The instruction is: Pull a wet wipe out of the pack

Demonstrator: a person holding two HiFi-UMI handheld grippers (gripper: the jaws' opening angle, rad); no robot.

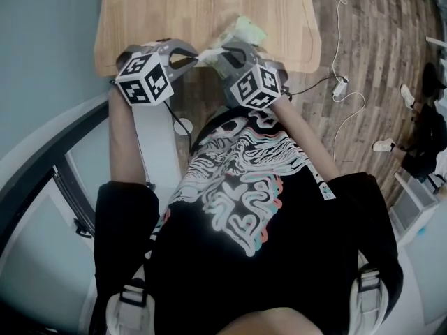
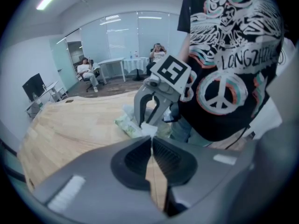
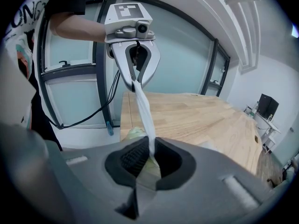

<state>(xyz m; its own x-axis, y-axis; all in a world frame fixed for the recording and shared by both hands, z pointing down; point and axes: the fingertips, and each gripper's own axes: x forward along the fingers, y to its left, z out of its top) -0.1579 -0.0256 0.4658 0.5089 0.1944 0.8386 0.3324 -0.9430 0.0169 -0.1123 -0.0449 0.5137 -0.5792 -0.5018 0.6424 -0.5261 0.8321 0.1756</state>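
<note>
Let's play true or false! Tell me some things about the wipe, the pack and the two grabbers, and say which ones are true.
1. The wipe stretches from the left gripper to the right gripper. True.
2. The left gripper is wide open. False: its jaws are shut on the top end of the wipe.
3. The pack lies on the floor. False: it is on the wooden table, near the edge by the person.
4. Each gripper carries a cube with square markers. True.
</note>
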